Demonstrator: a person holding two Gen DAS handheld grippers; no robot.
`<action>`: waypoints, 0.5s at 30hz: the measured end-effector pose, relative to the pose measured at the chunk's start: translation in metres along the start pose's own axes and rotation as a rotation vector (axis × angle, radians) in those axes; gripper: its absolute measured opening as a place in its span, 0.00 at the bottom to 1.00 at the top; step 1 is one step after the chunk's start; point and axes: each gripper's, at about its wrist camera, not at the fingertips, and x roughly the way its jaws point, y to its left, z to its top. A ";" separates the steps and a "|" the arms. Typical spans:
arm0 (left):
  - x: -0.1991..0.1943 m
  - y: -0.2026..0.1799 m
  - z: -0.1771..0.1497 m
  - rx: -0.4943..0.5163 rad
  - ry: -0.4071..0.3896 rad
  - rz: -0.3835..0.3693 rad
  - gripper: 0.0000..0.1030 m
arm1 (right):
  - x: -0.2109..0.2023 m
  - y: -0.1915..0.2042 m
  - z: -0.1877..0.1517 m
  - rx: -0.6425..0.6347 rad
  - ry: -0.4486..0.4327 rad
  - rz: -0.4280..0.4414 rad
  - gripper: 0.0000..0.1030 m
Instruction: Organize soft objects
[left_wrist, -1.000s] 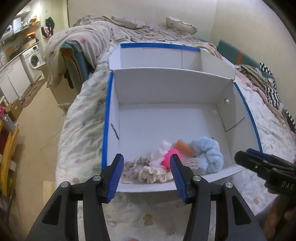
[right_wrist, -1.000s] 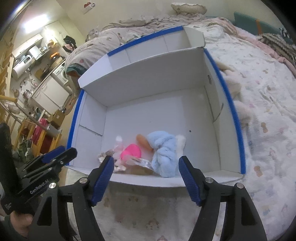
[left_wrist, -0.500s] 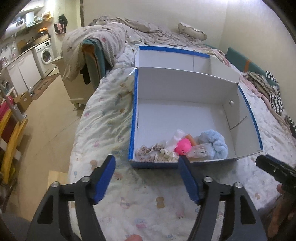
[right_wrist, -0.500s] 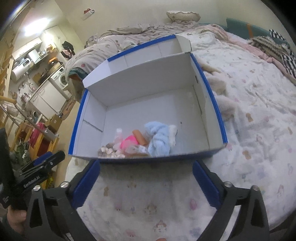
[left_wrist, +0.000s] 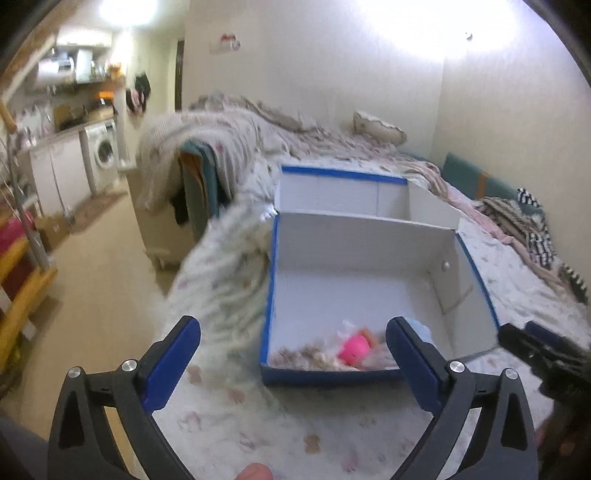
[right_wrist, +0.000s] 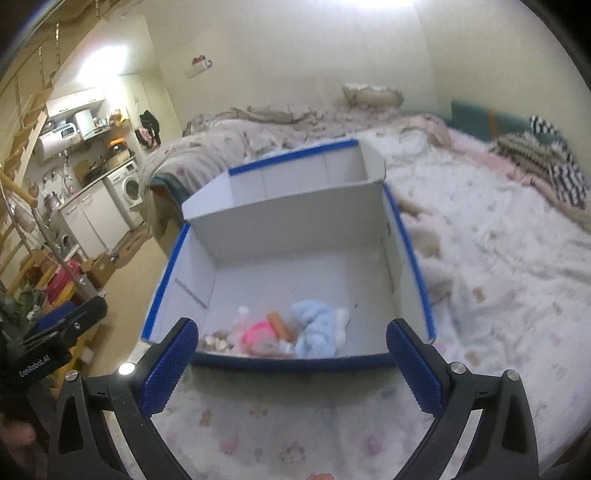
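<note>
Box (right_wrist: 402, 258) open-topped, far floor bare, soft pile (right_wrist: 280, 334) crowding near wall, bedspread (right_wrist: 498, 295) free to the right

A pink toy (right_wrist: 258, 330), blue cloth (right_wrist: 317, 328), orange piece (right_wrist: 280, 325) and beige scrunchies (right_wrist: 216, 341) are heaped against the box's (right_wrist: 295, 229) near wall.
</note>
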 end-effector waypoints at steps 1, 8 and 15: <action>0.000 0.000 0.001 0.010 -0.008 0.011 0.98 | 0.000 0.000 0.000 -0.007 -0.006 -0.011 1.00; 0.008 -0.008 0.000 0.031 0.014 0.011 0.98 | 0.006 -0.002 0.001 -0.012 -0.002 -0.027 1.00; 0.010 -0.013 -0.002 0.055 0.024 -0.008 0.98 | 0.009 -0.004 0.001 0.005 0.009 -0.018 1.00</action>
